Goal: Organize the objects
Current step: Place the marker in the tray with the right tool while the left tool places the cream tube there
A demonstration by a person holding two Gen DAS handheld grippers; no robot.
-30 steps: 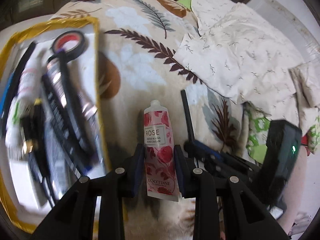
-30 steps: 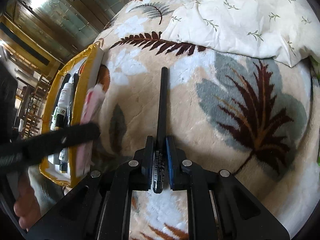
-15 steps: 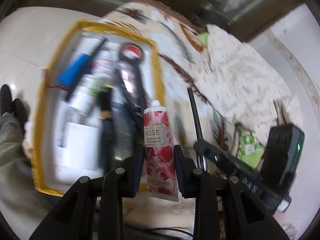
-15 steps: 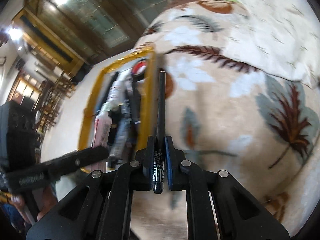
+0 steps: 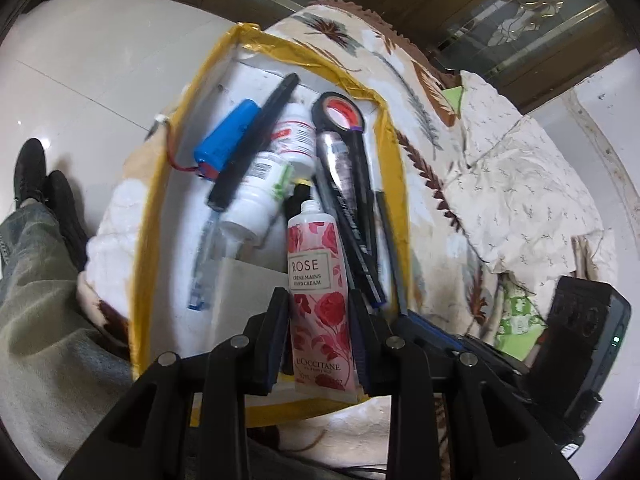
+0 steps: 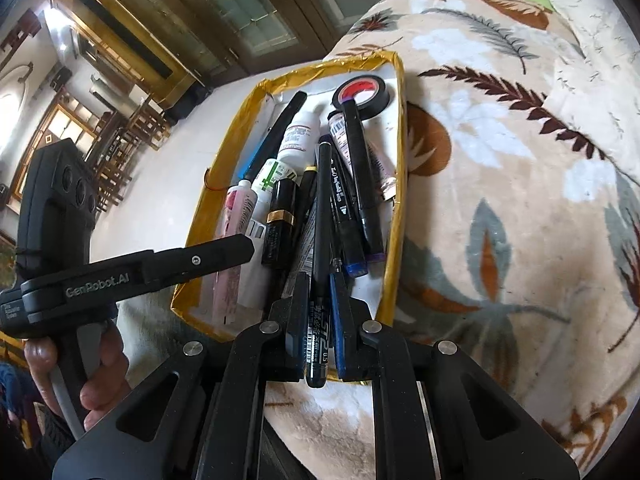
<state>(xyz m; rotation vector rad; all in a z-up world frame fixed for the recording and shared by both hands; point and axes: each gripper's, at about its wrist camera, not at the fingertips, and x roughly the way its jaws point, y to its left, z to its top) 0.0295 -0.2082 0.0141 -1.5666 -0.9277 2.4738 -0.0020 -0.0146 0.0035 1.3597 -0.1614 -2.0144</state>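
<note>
Two things are in our grip at once. Our left gripper (image 5: 318, 316) is clamped on the rose hand cream tube (image 5: 319, 292), cap pointing forward, and our right gripper (image 6: 320, 300) is pinched tight on a black pen (image 6: 321, 240), its tip pointing ahead.

A second ago both tools were out over the leaf-patterned blanket (image 6: 500, 184), with the yellow-edged tray (image 5: 394, 168) off to the left of each. Half a second ago they were swinging toward it, the view blurred. Now both hang over the tray: the tube sits above its near end in the left wrist view, and the pen lies over the heap of markers (image 6: 352, 184) straight ahead of the right tool.

Beyond the tube we see a white bottle (image 5: 260, 196), a blue battery pack (image 5: 228, 140) and a long black pen lying across them, with a roll of black tape (image 5: 339, 111) at the far end. From the right wrist, the left tool's arm crosses just left of our fingers, and a black-and-gold lipstick (image 6: 282, 216) lies beyond it. A pale crumpled quilt (image 5: 520, 184) lies on the blanket, well right of the tray.
</note>
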